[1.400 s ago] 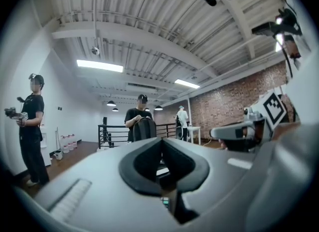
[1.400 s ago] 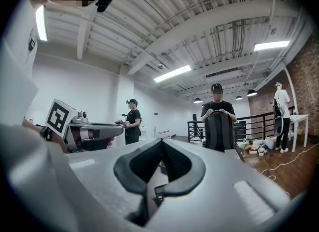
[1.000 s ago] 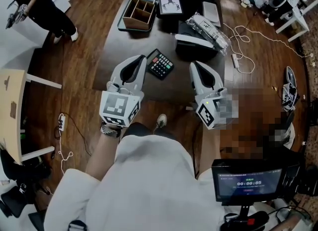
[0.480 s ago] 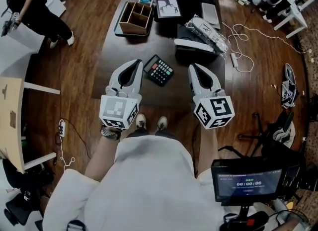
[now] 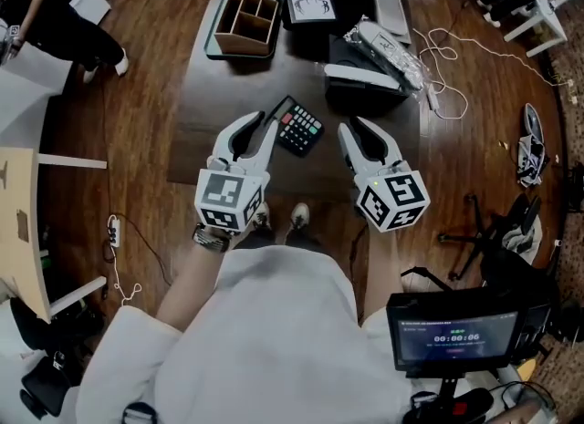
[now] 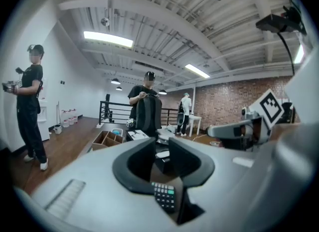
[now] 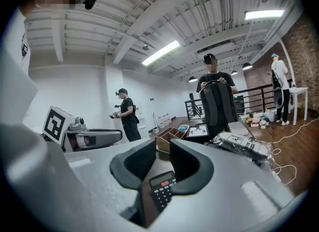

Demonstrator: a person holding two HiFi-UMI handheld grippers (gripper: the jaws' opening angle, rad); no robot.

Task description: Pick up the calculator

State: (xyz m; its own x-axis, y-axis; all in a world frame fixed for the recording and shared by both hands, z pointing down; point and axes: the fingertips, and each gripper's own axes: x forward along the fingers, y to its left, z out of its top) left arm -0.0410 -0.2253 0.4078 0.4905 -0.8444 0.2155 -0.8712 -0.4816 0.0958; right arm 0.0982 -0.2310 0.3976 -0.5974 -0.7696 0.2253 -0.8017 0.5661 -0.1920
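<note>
— Operator: Where is the calculator?
— Legend: Flat on the dark table, near its front edge, with nothing touching it.
— Operator: And the 2 tools?
— Legend: Your left gripper and right gripper hover over that table's front edge. Both sets of jaws are part-open and opening, gripping nothing – the calculator shows beyond each gap.

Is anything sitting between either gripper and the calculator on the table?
Nothing visible. The black calculator with coloured keys lies on the dark table, just ahead of the left gripper and right gripper; both have jaws opening, nothing between them.
</note>
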